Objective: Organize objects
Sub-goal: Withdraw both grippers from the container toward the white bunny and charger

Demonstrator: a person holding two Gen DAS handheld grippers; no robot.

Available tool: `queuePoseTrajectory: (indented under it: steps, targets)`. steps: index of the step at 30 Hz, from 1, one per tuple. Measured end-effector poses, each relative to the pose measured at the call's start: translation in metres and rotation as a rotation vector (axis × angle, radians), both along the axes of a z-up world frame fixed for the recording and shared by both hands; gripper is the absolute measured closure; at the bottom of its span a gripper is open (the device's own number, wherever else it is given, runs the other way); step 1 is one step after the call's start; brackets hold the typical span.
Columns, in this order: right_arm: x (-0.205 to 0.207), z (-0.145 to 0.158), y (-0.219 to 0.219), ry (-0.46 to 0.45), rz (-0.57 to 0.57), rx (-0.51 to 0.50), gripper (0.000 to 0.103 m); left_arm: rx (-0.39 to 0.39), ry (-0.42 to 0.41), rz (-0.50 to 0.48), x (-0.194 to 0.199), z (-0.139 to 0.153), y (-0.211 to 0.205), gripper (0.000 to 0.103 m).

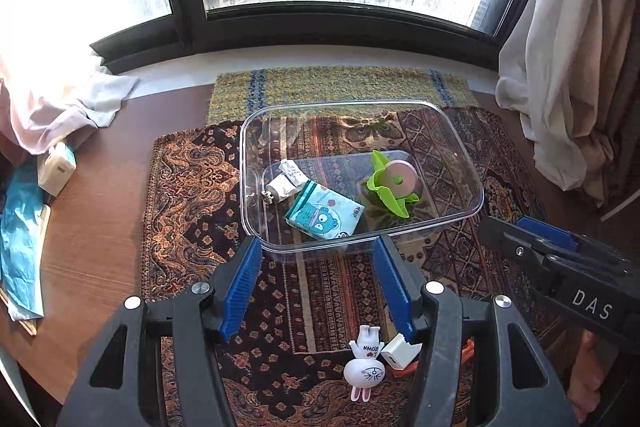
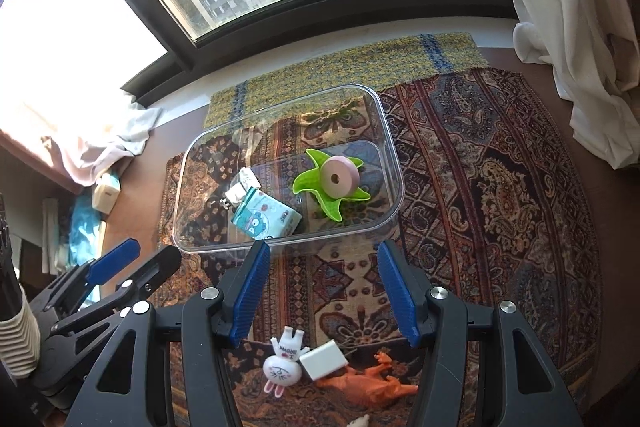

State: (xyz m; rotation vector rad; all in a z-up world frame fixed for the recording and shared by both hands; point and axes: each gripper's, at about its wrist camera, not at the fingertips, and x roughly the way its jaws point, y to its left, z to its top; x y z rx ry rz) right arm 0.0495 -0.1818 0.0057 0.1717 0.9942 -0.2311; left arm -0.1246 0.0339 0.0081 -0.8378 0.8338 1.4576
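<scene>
left tongs: left gripper (image 1: 316, 283) has its blue ribbed pads spread with nothing between them, hovering just short of the bin's near wall.
right tongs: right gripper (image 2: 320, 287) is likewise parted and empty, beside the other over the rug.
bin: clear plastic bin (image 1: 464, 167) on the patterned rug (image 1: 188, 195); hard, glossy walls, rounded corners.
already inside: squeezed white tube (image 1: 286, 183), teal cartoon tissue pack (image 1: 324, 213), pink ring (image 1: 398, 179) resting on a green starfish-shaped piece (image 1: 390, 197).
left outside: white bunny figure (image 2: 284, 363), white charger block (image 2: 323, 359) touching it, orange toy animal (image 2: 368, 383) just beside the block, all near the gripper bases.
bunny handling: probably light, hard and smooth with a rounded head that could slip; pinch across the narrower body.
charger handling: stiff, flat-sided, likely the easiest; squeeze two opposite faces.
orange animal handling: looks like firm moulded plastic; take the torso, not the thin legs.
</scene>
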Motion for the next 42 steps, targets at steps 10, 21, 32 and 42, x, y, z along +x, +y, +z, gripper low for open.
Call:
queuePoseTrajectory:
  steps: [10,21,32,42]
  targets:
    - [-0.027,-0.009,-0.004,0.021,-0.034,0.014,0.044,-0.033,-0.004,-0.029,0.01,-0.01,-0.022,0.044]
    - [-0.046,-0.023,-0.008,0.057,-0.069,0.039,0.044,-0.073,-0.009,-0.053,0.017,-0.023,-0.04,0.044]
    - [-0.059,-0.047,-0.012,0.122,-0.087,0.077,0.044,-0.137,-0.01,-0.064,0.021,-0.043,-0.054,0.044]
    - [-0.067,-0.063,-0.018,0.164,-0.104,0.1,0.044,-0.194,-0.016,-0.083,0.027,-0.061,-0.062,0.044]
